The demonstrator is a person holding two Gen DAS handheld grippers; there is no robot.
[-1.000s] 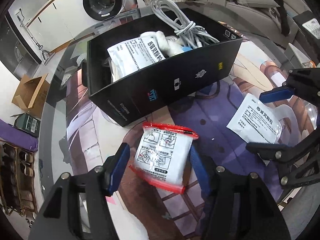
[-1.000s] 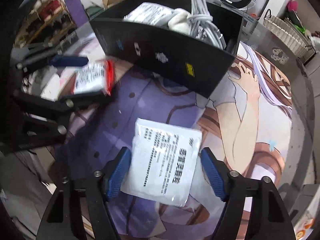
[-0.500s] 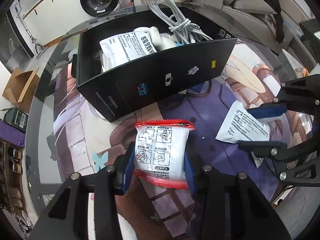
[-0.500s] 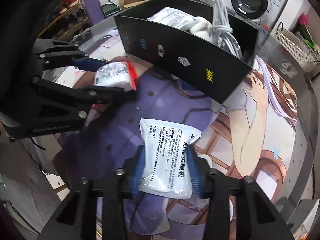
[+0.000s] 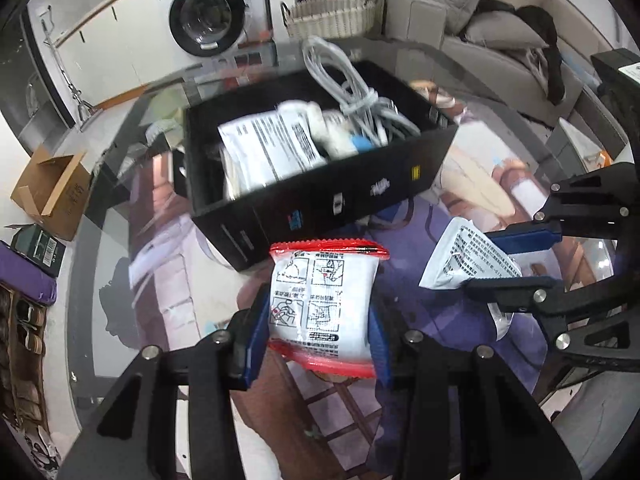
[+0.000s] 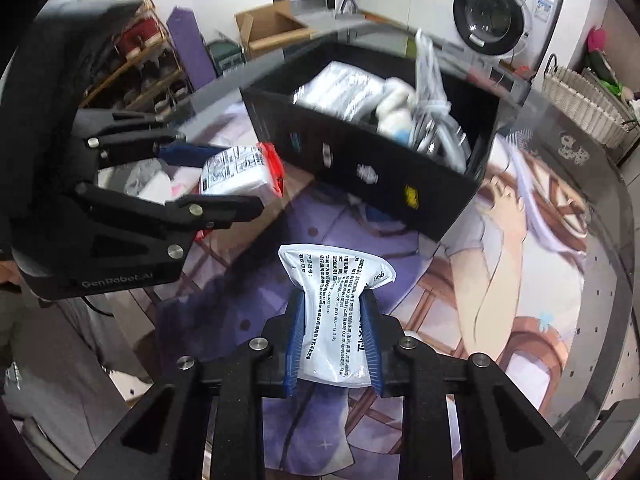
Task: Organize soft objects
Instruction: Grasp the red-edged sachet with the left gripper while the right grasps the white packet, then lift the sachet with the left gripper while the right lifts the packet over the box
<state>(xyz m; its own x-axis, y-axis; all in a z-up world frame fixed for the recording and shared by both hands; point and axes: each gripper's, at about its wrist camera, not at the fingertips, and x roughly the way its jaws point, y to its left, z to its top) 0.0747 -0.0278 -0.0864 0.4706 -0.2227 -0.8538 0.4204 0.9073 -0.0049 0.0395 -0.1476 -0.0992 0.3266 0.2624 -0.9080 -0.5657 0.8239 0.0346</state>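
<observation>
Both tongs have just clamped packets: left tongs (image 5: 318,344) hold the red-edged packet (image 5: 322,308), right tongs (image 6: 334,344) the white packet (image 6: 338,312), lifted toward the black box (image 5: 320,200).

I'm over a round glass table (image 5: 120,184) with a printed anime-art mat (image 6: 500,280) under it. Past its far edge: white front-load washing machine (image 5: 208,16), wicker basket (image 5: 332,20), grey sofa (image 5: 500,48) piled with cushions and dark clothes. To one side, open cardboard box (image 5: 48,188) on pale floor, shoe rack (image 6: 140,68), purple rolled mat (image 6: 190,48) against a white wall.
</observation>
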